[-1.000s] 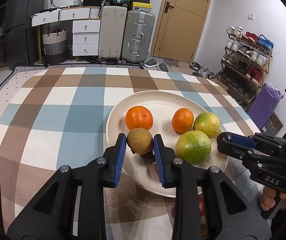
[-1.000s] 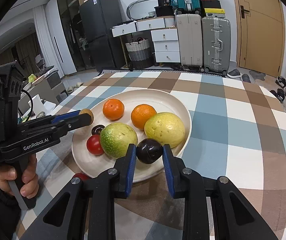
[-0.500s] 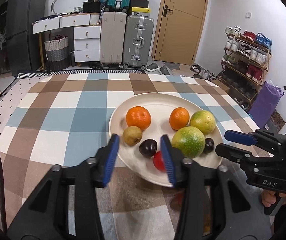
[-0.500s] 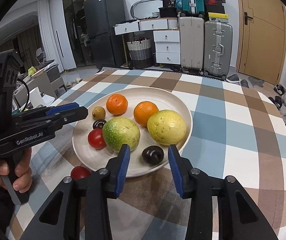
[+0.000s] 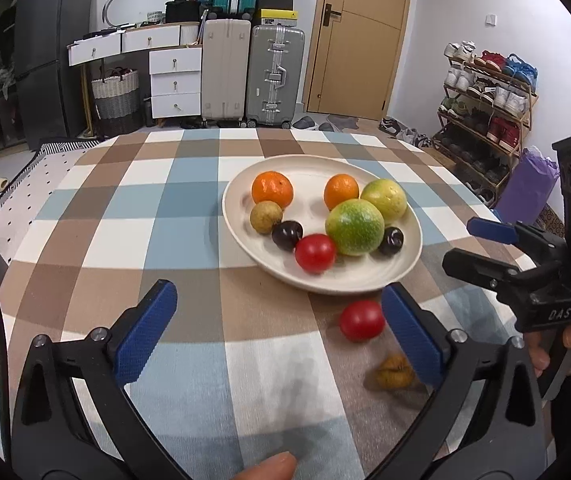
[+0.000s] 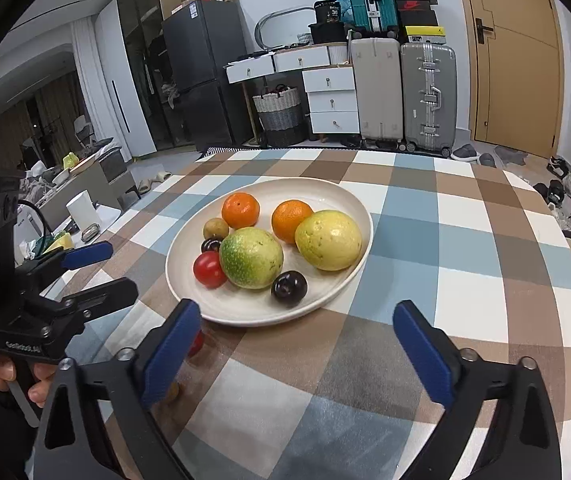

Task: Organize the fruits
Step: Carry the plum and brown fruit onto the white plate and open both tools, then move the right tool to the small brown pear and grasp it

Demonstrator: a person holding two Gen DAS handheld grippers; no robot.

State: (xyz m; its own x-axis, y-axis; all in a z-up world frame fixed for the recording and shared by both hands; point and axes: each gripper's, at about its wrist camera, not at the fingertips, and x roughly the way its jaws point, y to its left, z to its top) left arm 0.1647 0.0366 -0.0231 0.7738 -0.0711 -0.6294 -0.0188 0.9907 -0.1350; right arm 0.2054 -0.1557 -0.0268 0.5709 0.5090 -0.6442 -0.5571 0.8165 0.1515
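A cream plate (image 5: 365, 280) (image 6: 337, 292) on the checked tablecloth holds two oranges (image 5: 272, 189), a green citrus (image 5: 354, 227) (image 6: 251, 258), a yellow citrus (image 6: 328, 240), a small brown fruit (image 5: 265, 217), two dark plums (image 6: 289, 288) and a red tomato (image 5: 314, 253). A second tomato (image 5: 361, 321) and a small brown fruit (image 5: 394, 372) lie on the cloth in front of the plate. My left gripper (image 5: 279, 334) is open and empty, back from the plate. My right gripper (image 6: 299, 350) is open and empty, near the plate's front rim.
The table's edge curves round at left and right. Behind the table stand suitcases (image 5: 273, 72), white drawers (image 5: 173, 80), a basket (image 5: 116, 96), a fridge and a door. A shoe rack (image 5: 485, 92) lines the right wall.
The left gripper let go of the small brown fruit on the plate, the right let go of a dark plum. Both opened wide and drew back from the plate.
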